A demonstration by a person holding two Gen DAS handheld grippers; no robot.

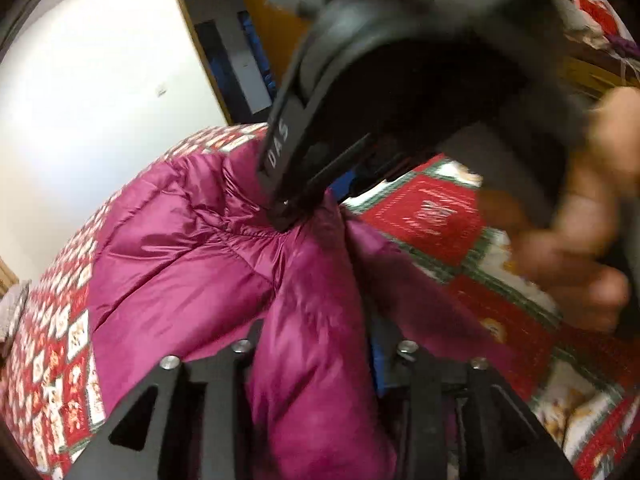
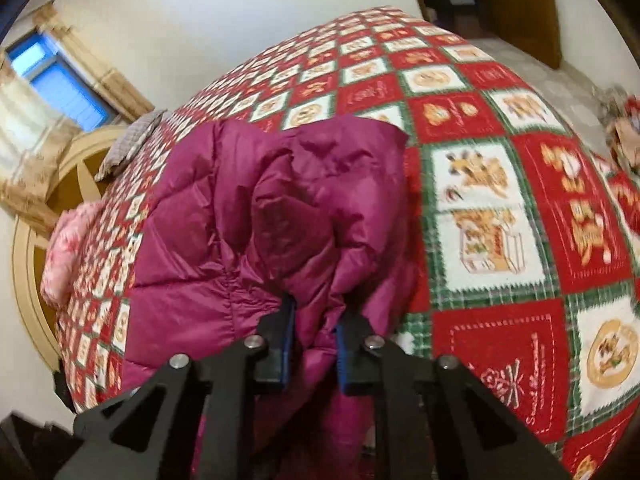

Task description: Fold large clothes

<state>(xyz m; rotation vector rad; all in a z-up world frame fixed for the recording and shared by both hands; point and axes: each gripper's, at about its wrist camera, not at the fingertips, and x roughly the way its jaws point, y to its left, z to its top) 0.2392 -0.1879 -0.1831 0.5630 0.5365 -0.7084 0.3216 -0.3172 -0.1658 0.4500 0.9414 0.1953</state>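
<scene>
A magenta quilted down jacket (image 1: 188, 256) lies on a bed with a red, white and green patchwork quilt (image 1: 452, 220). My left gripper (image 1: 316, 356) is shut on a thick fold of the jacket, which bulges between its jaws. The right gripper's black body (image 1: 380, 92) fills the upper part of the left wrist view, with its tip on the jacket. In the right wrist view the jacket (image 2: 280, 208) lies bunched ahead, and my right gripper (image 2: 314, 344) is shut on a fold of it between blue pads (image 2: 289, 344).
The quilt (image 2: 492, 128) covers the whole bed. A pink pillow (image 2: 68, 248) and a grey cloth (image 2: 128, 144) lie near the headboard (image 2: 28, 264). A window (image 2: 60, 80) is far left. An open doorway (image 1: 236, 56) is beyond the bed.
</scene>
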